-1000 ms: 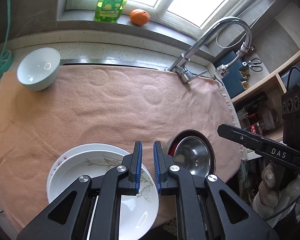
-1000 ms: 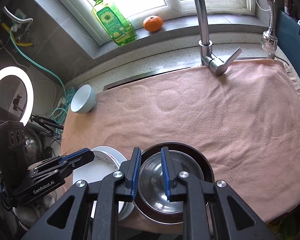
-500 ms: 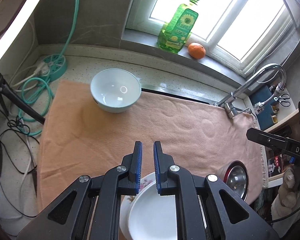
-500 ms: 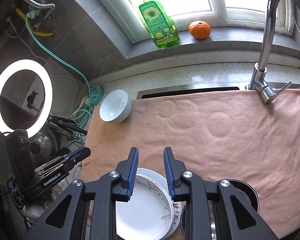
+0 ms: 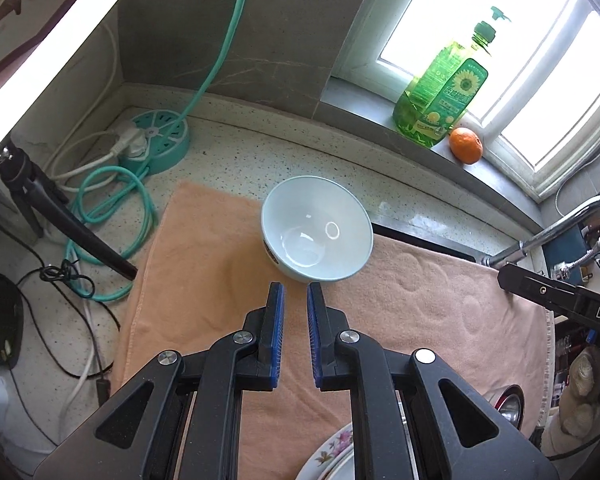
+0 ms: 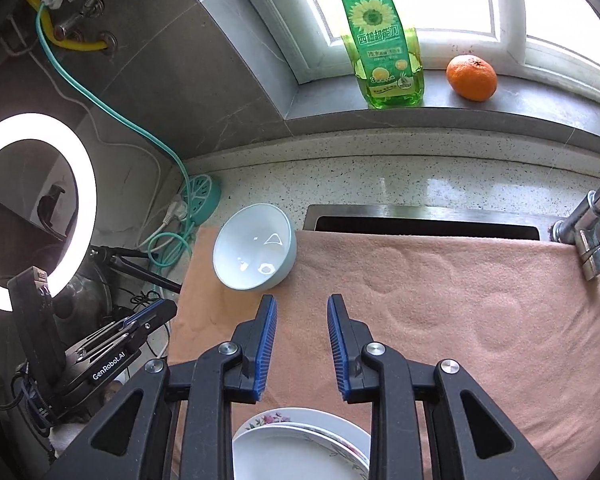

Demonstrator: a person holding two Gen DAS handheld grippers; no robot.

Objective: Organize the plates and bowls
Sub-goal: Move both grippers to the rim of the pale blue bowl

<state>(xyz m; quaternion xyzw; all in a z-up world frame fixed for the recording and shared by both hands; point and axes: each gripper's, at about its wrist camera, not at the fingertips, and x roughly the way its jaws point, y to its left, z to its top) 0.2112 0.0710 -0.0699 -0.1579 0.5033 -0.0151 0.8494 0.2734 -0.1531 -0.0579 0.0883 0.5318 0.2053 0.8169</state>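
Both our grippers have swung away from the stacked plates [image 6: 300,436] toward the pale blue bowl [image 5: 317,229], now just ahead of our fingertips. Left to right: left gripper [image 5: 296,300], nearly closed, empty; bowl near the peach towel's [image 5: 420,300] left edge, tilted on a fold; right gripper [image 6: 302,312], slightly parted, empty; steel bowl [image 5: 510,404] at the towel's right edge. Open towel lies right of the bowl.

"GenRobot.AI" reads white on the left gripper [image 6: 156,314], "DAS" shows on the right gripper [image 5: 540,290], and the soap bottle [image 6: 384,40] carries Chinese characters.
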